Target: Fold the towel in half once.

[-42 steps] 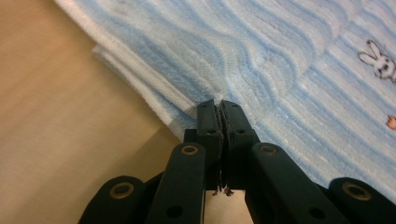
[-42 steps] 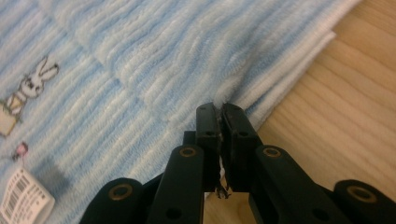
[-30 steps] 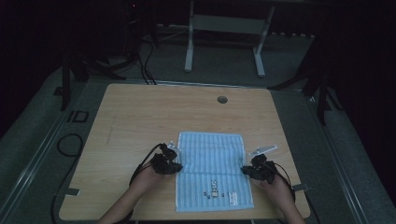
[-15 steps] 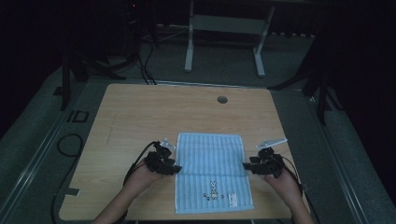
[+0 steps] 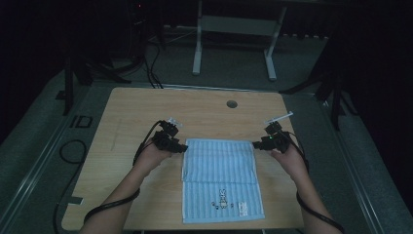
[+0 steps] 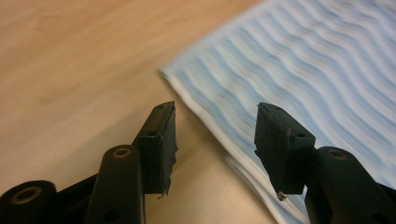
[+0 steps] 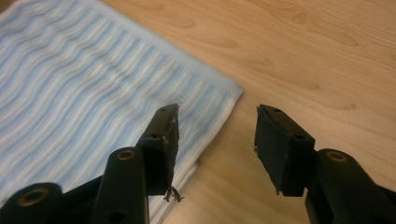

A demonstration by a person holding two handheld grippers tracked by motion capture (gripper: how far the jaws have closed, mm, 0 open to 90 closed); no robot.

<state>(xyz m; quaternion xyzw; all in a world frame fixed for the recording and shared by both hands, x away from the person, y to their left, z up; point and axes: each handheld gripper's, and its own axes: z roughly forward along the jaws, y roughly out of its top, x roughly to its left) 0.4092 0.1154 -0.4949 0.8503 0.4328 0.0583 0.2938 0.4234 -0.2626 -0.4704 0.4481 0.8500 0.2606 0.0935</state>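
Note:
A light blue striped towel (image 5: 220, 178) lies folded on the wooden table (image 5: 204, 109), a small printed rabbit near its front edge. My left gripper (image 5: 181, 146) is at the towel's far left corner (image 6: 164, 73). Its jaws have just been opening and stand open above the towel's edge, with nothing between them (image 6: 215, 135). My right gripper (image 5: 256, 144) is at the far right corner (image 7: 239, 91). Its jaws have also just been opening, open over the edge and bare wood (image 7: 215, 135). The towel (image 6: 317, 74) lies flat under both, with stacked layers at its edges (image 7: 84, 84).
A round cable hole (image 5: 232, 104) sits in the table near its far edge. Cables trail from both grippers over the table's sides. A metal stand (image 5: 234, 34) is on the dark floor behind the table.
Both grippers have opened and let go of the towel's far corners. Both hands lifted and moved outward and away from the person. The towel now lies flat, folded.

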